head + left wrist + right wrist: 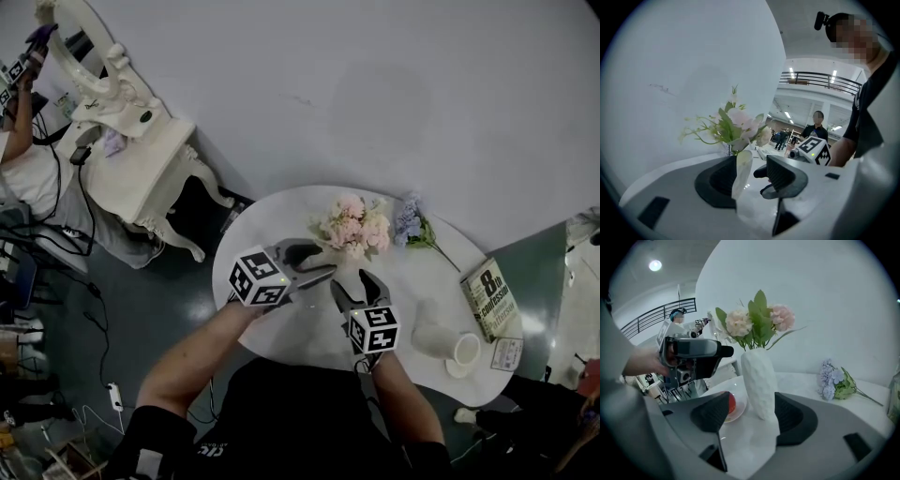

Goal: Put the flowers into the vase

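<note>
Jaws of left gripper (752, 164) & right gripper (752, 401) stand apart, empty; purple flowers (410, 223) look light w/ soft blooms, so grip at stem.

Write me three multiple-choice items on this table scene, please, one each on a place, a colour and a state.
1. Where is the purple flower bunch?
A. Lying on the table beside the vase
B. Standing in the vase
C. Held in the jaws of the right gripper

2. What colour is the vase?
A. Blue
B. Black
C. White

3. How do the right gripper's jaws stand?
A. Shut on the vase
B. Apart, gripping nothing
C. Shut on a flower stem

Answers:
1 A: the head view shows the bunch flat on the tabletop next to the vase.
2 C: the right gripper view shows the vase's textured white body.
3 B: that view shows both jaws apart, and the head view shows them short of the vase.
</note>
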A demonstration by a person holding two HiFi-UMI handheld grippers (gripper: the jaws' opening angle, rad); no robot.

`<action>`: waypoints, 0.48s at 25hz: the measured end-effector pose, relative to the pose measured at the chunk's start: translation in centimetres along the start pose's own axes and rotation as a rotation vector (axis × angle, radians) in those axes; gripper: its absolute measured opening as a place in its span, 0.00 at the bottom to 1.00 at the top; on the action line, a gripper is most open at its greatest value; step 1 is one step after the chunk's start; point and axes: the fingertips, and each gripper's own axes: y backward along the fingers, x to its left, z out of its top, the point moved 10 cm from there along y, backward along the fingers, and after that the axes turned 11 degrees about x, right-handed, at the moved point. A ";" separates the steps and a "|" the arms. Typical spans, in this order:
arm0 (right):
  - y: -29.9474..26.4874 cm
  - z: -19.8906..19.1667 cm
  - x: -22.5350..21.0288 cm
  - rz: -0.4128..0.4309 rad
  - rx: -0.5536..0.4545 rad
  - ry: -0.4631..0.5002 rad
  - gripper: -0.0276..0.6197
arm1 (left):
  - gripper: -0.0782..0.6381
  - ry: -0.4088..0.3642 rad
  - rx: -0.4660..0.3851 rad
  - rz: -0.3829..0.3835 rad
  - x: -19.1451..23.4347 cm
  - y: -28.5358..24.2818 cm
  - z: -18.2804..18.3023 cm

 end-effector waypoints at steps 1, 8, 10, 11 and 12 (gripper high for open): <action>0.2 0.0 0.2 0.002 -0.002 -0.003 0.53 | 0.39 -0.006 0.000 -0.001 -0.1 0.2 0.0; 1.0 0.2 1.5 0.007 -0.024 -0.019 0.47 | 0.29 -0.038 -0.017 -0.016 -0.5 1.2 -0.3; 1.4 0.2 1.9 -0.003 -0.035 -0.022 0.45 | 0.26 -0.053 -0.018 -0.018 -0.7 1.5 -0.5; 1.5 0.2 2.1 -0.009 -0.039 -0.025 0.45 | 0.26 -0.065 -0.015 -0.016 -0.8 1.7 -0.5; 1.7 0.2 2.3 -0.015 -0.043 -0.029 0.44 | 0.25 -0.080 -0.010 -0.014 -0.9 1.9 -0.6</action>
